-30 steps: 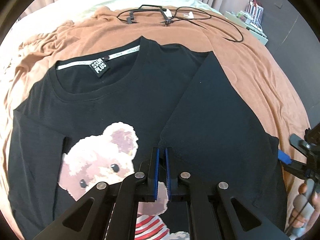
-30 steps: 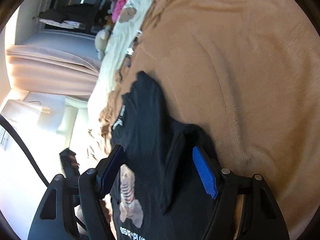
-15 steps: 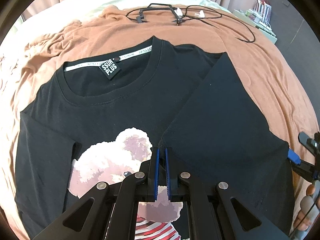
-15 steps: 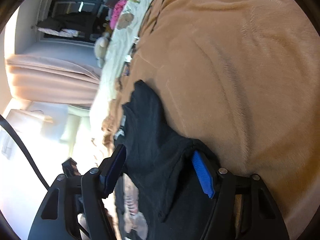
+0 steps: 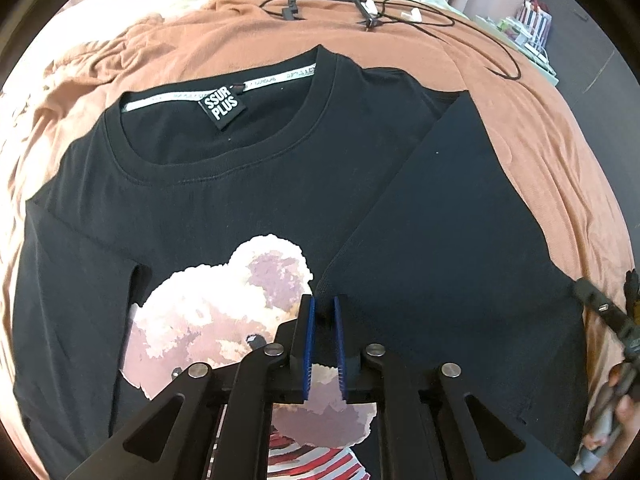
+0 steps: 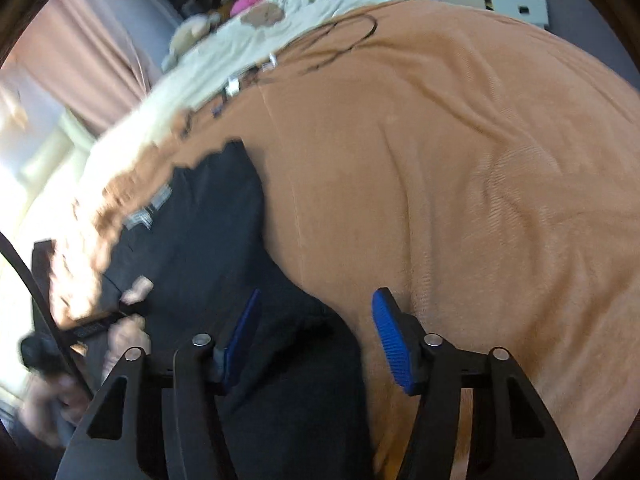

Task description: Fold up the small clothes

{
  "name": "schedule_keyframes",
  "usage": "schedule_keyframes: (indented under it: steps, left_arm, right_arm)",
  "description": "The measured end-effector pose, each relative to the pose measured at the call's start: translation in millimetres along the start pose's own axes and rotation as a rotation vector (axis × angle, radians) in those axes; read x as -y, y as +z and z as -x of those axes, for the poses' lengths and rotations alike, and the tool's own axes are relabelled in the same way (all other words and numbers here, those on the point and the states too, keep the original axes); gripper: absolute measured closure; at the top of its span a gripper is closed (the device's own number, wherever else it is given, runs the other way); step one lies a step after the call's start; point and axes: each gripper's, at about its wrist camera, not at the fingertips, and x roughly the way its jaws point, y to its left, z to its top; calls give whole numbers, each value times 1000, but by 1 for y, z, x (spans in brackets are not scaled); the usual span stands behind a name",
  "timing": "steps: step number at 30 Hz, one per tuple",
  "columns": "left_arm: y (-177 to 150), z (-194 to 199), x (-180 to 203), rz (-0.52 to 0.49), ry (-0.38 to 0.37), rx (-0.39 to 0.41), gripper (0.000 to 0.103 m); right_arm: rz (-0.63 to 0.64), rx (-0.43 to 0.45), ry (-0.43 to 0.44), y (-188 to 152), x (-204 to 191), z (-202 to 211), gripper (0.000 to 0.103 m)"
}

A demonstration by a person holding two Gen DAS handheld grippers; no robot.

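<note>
We are pinching the folded sleeve edge of the black T-shirt [image 5: 248, 200], spread mid-frame on the bed [image 5: 520, 92], with our left gripper [image 5: 323, 320] to lay the fold flat. Our right gripper [image 6: 316, 332] is hovering over the shirt's lower-left side edge, fingers [image 6: 390, 332] apart, gripping nothing.

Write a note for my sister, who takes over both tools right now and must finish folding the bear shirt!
Left tool: shut on the folded-in sleeve of the black cotton bear-print T-shirt.
Right tool: open, empty, over the shirt's edge.
Shirt lies face up on the rust-brown blanket.
Done: one sleeve folded across.
Left: release it, fold the other sleeve, then fold the body up.
</note>
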Motion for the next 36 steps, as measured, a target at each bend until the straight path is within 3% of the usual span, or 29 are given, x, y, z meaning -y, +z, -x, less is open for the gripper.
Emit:
schedule_keyframes:
  steps: [2, 7, 11, 17, 25, 30, 36]
  left_arm:
    - [0, 2, -4, 26, -12, -4, 86]
    - [-5, 12, -5, 52, -19, 21, 56]
    - [-13, 21, 0, 31, -27, 22, 55]
    - [-20, 36, -2, 22, -49, 37, 55]
    - [-39, 58, -17, 38, -110, 52, 54]
    - [-51, 75, -35, 35, -106, 81, 51]
    - [-69, 92, -64, 48, -99, 102, 50]
  right_arm:
    - [53, -7, -58, 2, -14, -5, 54]
    - [154, -38, -167, -3, -41, -9, 54]
    - [149, -61, -173, -6, -44, -3, 54]
    - [44, -74, 35, -7, -32, 19, 54]
    - [-80, -170, 258, -15, -37, 0, 54]
    - [-102, -191, 330, -23, -43, -6, 54]
    - [-124, -201, 326, -28, -37, -21, 58]
